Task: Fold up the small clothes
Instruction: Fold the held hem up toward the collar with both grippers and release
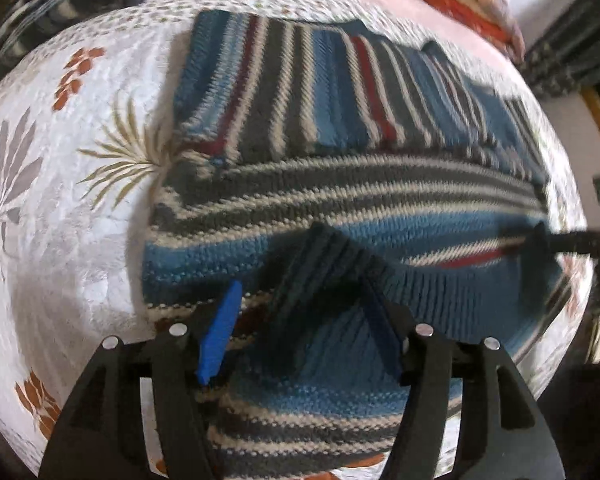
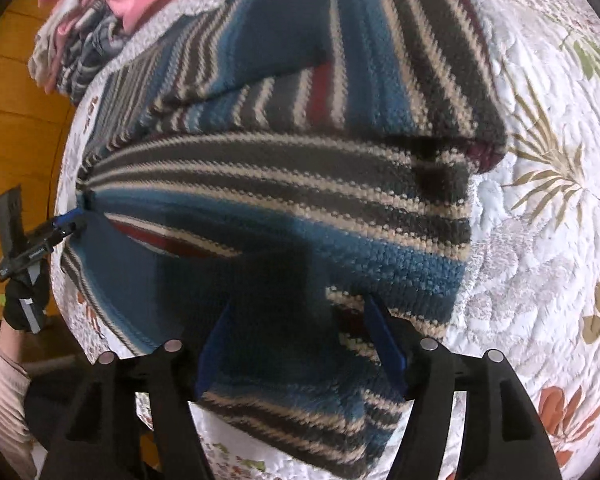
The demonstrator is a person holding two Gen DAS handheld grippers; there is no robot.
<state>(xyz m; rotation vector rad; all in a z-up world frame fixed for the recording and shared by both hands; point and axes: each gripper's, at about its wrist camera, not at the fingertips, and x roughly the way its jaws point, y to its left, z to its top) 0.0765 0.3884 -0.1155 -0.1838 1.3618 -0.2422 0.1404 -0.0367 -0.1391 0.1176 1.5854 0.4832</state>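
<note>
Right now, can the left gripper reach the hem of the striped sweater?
Probably yes. The left gripper is open with the sweater hem bunched between its blue pads; nothing blocks it.

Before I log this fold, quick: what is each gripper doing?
Left gripper: open, fingers astride the striped sweater.
Right gripper: open, sweater between its fingers.
</note>
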